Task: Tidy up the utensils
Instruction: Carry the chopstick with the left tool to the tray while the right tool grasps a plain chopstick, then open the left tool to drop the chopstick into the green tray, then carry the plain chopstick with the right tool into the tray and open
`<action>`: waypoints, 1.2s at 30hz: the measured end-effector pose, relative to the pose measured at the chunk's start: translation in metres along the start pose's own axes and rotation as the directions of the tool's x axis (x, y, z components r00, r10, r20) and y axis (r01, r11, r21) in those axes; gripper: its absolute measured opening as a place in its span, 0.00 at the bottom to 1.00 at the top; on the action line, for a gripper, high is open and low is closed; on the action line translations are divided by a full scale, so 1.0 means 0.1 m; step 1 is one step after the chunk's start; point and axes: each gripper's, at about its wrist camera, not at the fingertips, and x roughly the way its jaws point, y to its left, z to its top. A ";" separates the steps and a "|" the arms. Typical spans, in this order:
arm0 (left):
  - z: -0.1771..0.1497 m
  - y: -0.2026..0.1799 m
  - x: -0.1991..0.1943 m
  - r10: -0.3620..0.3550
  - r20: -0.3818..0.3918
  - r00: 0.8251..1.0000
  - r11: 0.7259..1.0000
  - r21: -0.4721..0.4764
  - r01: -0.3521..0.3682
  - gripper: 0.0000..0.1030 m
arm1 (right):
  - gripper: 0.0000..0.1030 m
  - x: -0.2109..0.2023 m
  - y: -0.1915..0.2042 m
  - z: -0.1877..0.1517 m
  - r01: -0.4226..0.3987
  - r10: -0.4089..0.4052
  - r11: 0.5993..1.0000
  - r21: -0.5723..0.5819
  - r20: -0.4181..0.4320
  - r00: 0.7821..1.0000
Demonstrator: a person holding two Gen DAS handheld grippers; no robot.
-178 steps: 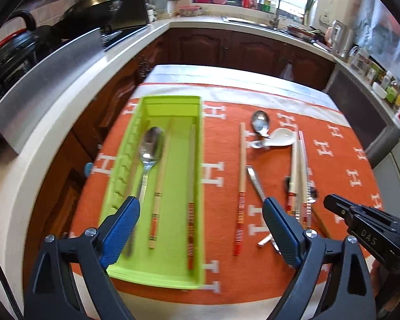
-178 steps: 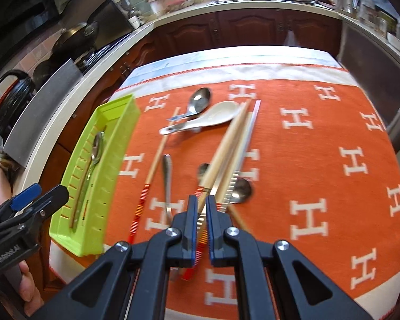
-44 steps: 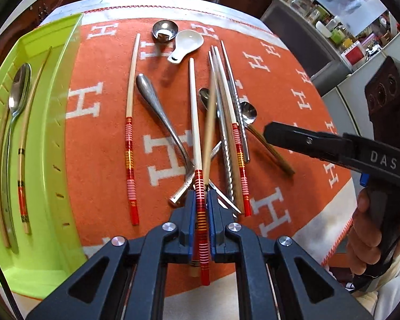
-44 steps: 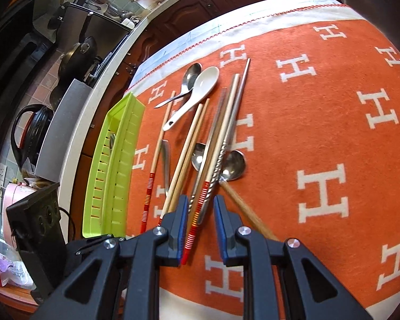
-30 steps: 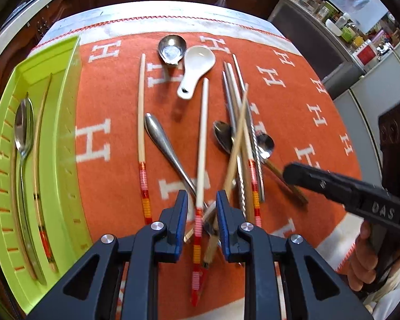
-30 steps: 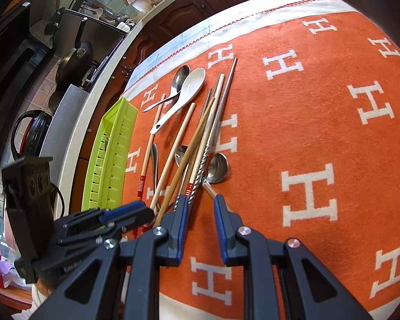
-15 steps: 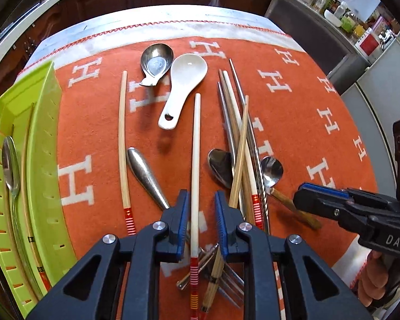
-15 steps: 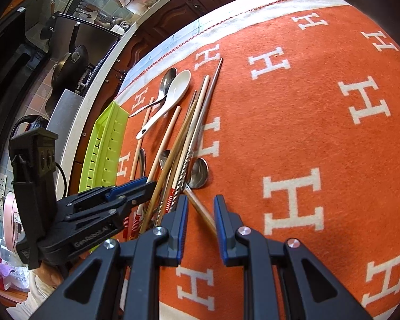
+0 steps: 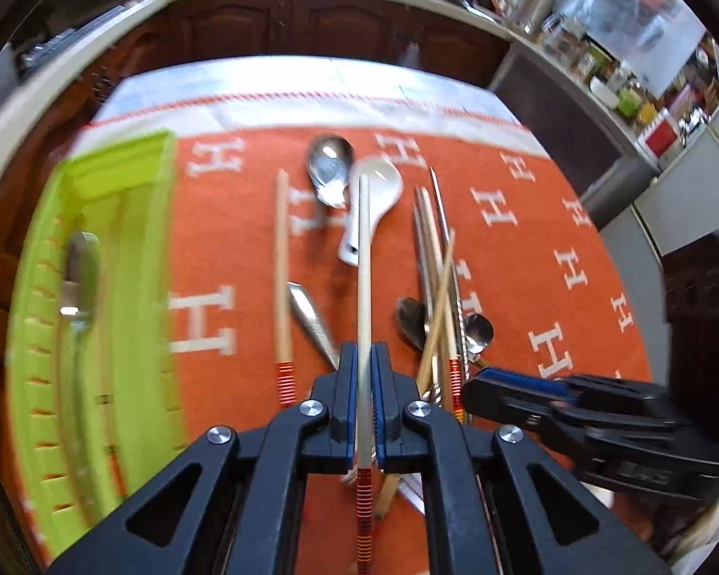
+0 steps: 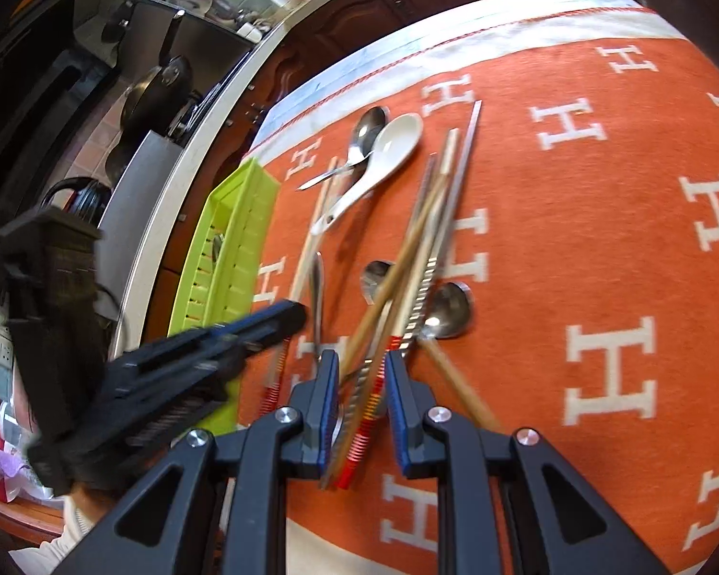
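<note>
My left gripper [image 9: 364, 359] is shut on a wooden chopstick [image 9: 363, 258] with red bands and holds it above the orange cloth [image 9: 527, 220]. The green tray [image 9: 120, 249] lies at the left with a metal spoon [image 9: 79, 278] and chopsticks in it. My right gripper [image 10: 358, 373] is open, its fingers on either side of a pile of chopsticks [image 10: 407, 268] and spoons. A white ceramic spoon [image 10: 383, 158] and a metal spoon [image 10: 366, 136] lie beyond. The left gripper shows in the right wrist view [image 10: 244, 330].
Another red-banded chopstick [image 9: 281, 282] and a metal handle [image 9: 311, 321] lie on the cloth between tray and pile. The right gripper [image 9: 551, 393] shows at the lower right. Kitchen counters, a pan [image 10: 158, 91] and a kettle [image 10: 79, 196] surround the table.
My left gripper has shut on the red-banded chopstick and lifted it off the cloth. My right gripper has moved closer over the pile, still open.
</note>
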 end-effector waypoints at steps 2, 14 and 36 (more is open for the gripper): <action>0.01 0.13 -0.20 0.030 0.026 0.999 0.999 -0.022 -0.030 0.03 | 0.19 0.06 0.04 0.00 0.000 0.000 1.000 0.001 -0.013 1.000; -0.02 1.08 -0.40 0.200 0.085 0.976 0.957 -0.230 -0.177 0.03 | 0.19 0.35 0.23 0.04 0.097 -0.097 0.995 0.003 -0.056 0.994; -0.18 1.21 -0.54 0.338 0.164 0.927 0.926 -0.233 -0.296 0.70 | 0.06 0.25 0.50 0.16 0.118 -0.118 0.993 0.003 0.011 0.993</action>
